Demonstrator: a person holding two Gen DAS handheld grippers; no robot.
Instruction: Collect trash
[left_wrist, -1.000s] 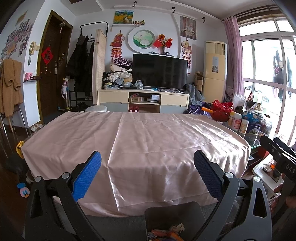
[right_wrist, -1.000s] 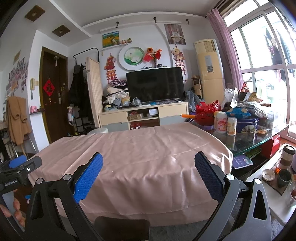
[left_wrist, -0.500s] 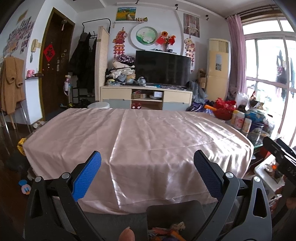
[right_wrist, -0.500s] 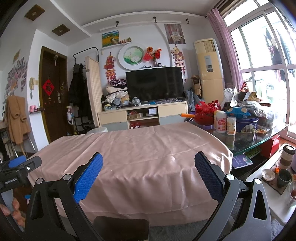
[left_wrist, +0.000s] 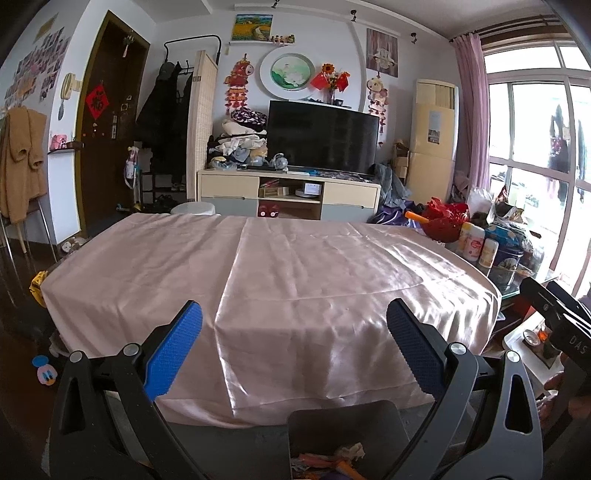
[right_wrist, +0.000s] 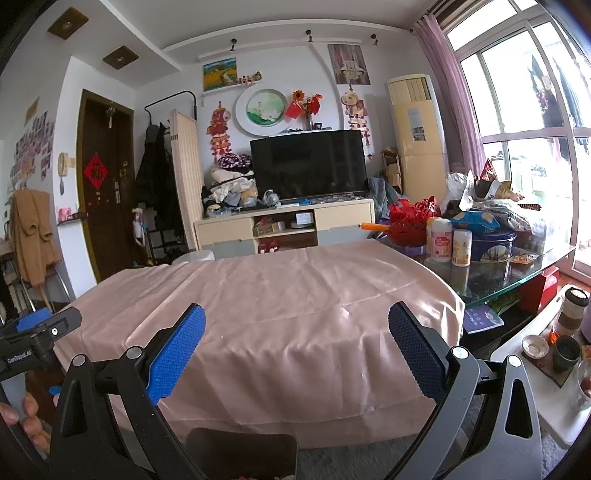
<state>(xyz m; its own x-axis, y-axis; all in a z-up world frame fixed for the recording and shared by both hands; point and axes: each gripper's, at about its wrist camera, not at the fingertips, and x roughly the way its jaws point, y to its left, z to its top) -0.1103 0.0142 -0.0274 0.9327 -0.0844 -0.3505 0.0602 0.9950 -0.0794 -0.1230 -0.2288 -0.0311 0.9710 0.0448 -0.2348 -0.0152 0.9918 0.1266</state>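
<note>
the left tool is held level above the near edge of the oval desk covered with a shiny pink satin cloth, its camera looking straight across the cloth toward the black flat television on the cream and grey media cabinet. its two black arms with blue textured pads are spread wide apart, and nothing is gripped between them. directly below and between the arms, on the floor against the near side of the desk, a dark grey square bin is seen from above; crumpled trash of orange, white and mixed colours lies inside it at the bottom edge of the view.

the right tool is held at much the same height and angle, a little further right along the desk, also pointing across the cloth. its blue pads are likewise set wide apart with nothing between them. the rim of the dark grey bin shows under it, just in front of the draped cloth.

each tool is visible in the other's view: the right one appears as a black body at the right edge of the left camera, and the left one at the left edge of the right camera, where fingers of a hand are wrapped around its handle.

the cloth-covered part of the desk carries no items. to the right, on the uncovered glass part, white bottles, a blue round tin and red packaging are crowded together.
</note>
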